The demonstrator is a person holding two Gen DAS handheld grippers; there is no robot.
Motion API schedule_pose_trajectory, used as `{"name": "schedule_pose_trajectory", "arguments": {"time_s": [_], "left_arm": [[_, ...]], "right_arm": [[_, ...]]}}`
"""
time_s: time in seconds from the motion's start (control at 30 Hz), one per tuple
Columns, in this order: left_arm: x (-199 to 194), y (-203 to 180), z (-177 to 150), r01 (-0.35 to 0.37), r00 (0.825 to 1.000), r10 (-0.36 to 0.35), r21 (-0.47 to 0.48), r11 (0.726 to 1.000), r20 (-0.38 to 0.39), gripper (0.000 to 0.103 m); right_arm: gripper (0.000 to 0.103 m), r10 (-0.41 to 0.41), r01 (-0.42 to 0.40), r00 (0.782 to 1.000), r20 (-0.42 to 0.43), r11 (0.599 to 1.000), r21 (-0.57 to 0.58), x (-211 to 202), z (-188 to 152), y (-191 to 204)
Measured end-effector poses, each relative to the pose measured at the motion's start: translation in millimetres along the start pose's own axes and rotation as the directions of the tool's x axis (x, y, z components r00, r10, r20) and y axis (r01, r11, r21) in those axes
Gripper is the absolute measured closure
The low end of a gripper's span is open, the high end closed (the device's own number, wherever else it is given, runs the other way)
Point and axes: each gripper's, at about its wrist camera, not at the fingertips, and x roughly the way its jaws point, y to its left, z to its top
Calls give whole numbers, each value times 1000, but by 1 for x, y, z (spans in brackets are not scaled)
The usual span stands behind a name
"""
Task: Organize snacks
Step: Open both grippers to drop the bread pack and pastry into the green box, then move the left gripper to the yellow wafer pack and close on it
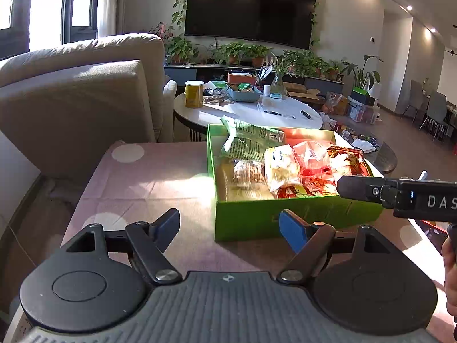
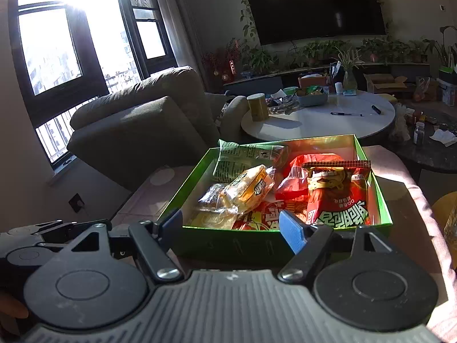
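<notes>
A green box [image 1: 285, 217] [image 2: 228, 245] stands on a pink polka-dot tablecloth [image 1: 148, 183] and holds several snack packets. A green bag [image 1: 248, 140] [image 2: 245, 155] leans at its far left corner, a yellow packet [image 1: 281, 168] [image 2: 248, 188] lies in the middle, and red packets [image 1: 311, 157] [image 2: 337, 197] fill the right side. My left gripper [image 1: 231, 228] hangs open and empty before the box's near left corner. My right gripper [image 2: 231, 225] stands open and empty at the box's near wall; in the left wrist view its black body [image 1: 400, 194] reaches in from the right.
A beige armchair [image 1: 80, 91] [image 2: 148, 120] stands left of the table. Behind the box is a round white table [image 1: 245, 111] [image 2: 320, 120] with a yellow can [image 1: 194, 94], a blue bowl and pens. A person's hand [image 1: 451, 274] shows at the right edge.
</notes>
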Motion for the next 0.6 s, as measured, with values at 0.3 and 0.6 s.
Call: {"name": "schedule_pose_trajectory", "arguments": {"time_s": [0.3, 0.6], "left_arm": [[-31, 0, -20, 18, 1000, -18, 9, 1000, -3, 27], [-60, 8, -40, 15, 1000, -15, 5, 1000, -3, 25]], "right_arm": [[34, 4, -5, 1000, -14, 998, -55, -27, -19, 21], [33, -22, 20, 999, -35, 998, -66, -46, -36, 31]]}}
